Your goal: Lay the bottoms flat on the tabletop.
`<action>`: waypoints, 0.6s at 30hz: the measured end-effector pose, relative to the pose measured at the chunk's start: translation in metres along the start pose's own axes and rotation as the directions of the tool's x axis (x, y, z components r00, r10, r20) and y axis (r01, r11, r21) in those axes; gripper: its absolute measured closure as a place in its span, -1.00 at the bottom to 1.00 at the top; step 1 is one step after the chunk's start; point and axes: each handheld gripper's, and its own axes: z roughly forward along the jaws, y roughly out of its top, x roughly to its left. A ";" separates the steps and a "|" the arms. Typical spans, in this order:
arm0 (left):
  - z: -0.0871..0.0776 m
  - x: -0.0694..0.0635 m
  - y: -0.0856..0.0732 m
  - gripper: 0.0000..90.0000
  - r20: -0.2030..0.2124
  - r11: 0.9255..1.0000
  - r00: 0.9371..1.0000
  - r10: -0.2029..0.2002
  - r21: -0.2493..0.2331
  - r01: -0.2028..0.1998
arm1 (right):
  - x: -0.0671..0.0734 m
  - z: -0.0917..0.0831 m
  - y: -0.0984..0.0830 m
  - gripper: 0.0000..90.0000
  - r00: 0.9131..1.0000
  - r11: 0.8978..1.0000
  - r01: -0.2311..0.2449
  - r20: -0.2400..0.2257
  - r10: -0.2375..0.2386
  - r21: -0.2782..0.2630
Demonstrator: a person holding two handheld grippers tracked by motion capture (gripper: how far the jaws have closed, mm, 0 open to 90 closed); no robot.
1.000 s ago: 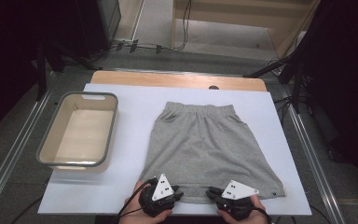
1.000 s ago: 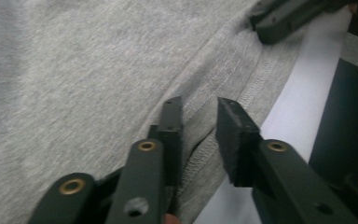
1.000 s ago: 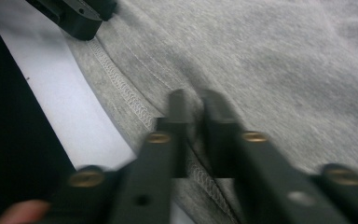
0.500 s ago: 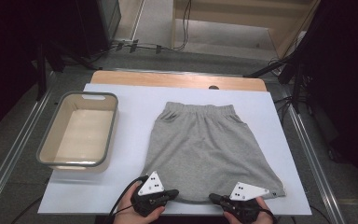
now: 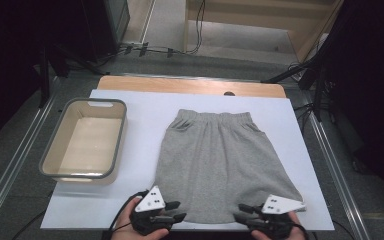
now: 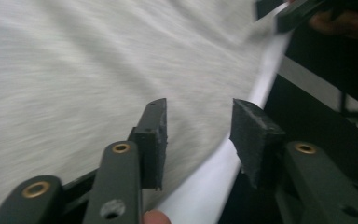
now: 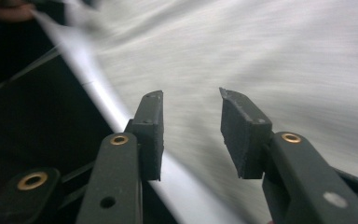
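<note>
One grey skirt lying flat, one tub. My left gripper and right gripper jaws just opened partway, holding nothing.

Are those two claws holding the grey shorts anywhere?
No. The left gripper and right gripper have just opened; nothing lies between their jaws above the grey shorts.

White sheet covers most of the tabletop; bare wood strip shows along the far edge w/ a small dark notch. Metal rails run down both sides of the table. Floor beyond is grey, w/ black cables trailing across it. Light-wood furniture stands at the back, dark cabinet at back left. Both sides of the room sit in deep shadow; light falls mainly on the table.
</note>
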 end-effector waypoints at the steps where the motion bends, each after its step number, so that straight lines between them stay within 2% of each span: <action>1: -0.006 0.005 -0.002 0.19 -0.024 1.000 0.999 -0.022 -0.014 0.022 | -0.008 -0.008 -0.003 0.27 0.999 1.000 -0.020 0.038 0.021 -0.014; 3: -0.018 0.017 -0.007 0.14 -0.089 0.998 0.994 -0.057 -0.022 0.055 | -0.026 -0.026 -0.010 0.26 0.991 0.996 -0.073 0.110 0.078 -0.049; 4: -0.023 0.022 -0.011 0.11 -0.131 0.997 0.989 -0.072 -0.023 0.070 | -0.035 -0.035 -0.014 0.26 0.983 0.992 -0.105 0.141 0.113 -0.067; 5: -0.028 0.026 -0.014 0.07 -0.154 0.996 0.984 -0.094 -0.028 0.090 | -0.044 -0.044 -0.019 0.25 0.974 0.987 -0.136 0.169 0.149 -0.088; 8: -0.038 0.035 -0.022 0.03 -0.187 0.990 0.972 -0.139 -0.026 0.137 | -0.065 -0.067 -0.033 0.20 0.940 0.965 -0.218 0.236 0.248 -0.147; 11: -0.039 0.039 -0.029 0.03 -0.220 0.987 0.963 -0.154 0.013 0.161 | -0.081 -0.081 -0.048 0.20 0.905 0.952 -0.262 0.303 0.300 -0.158; 13: -0.036 0.040 -0.031 0.09 -0.212 0.986 0.965 -0.154 0.034 0.164 | -0.088 -0.085 -0.056 0.18 0.885 0.949 -0.282 0.344 0.314 -0.140; 15: -0.033 0.039 -0.031 0.24 -0.182 0.986 0.971 -0.153 0.044 0.163 | -0.093 -0.086 -0.062 0.18 0.872 0.941 -0.310 0.354 0.337 -0.132; 17: -0.028 0.037 -0.031 0.47 -0.167 0.985 0.976 -0.142 0.078 0.157 | -0.096 -0.083 -0.065 0.23 0.871 0.938 -0.329 0.349 0.347 -0.111; 18: -0.028 0.036 -0.031 0.59 -0.176 0.985 0.975 -0.137 0.078 0.152 | -0.096 -0.081 -0.066 0.31 0.872 0.937 -0.337 0.344 0.348 -0.092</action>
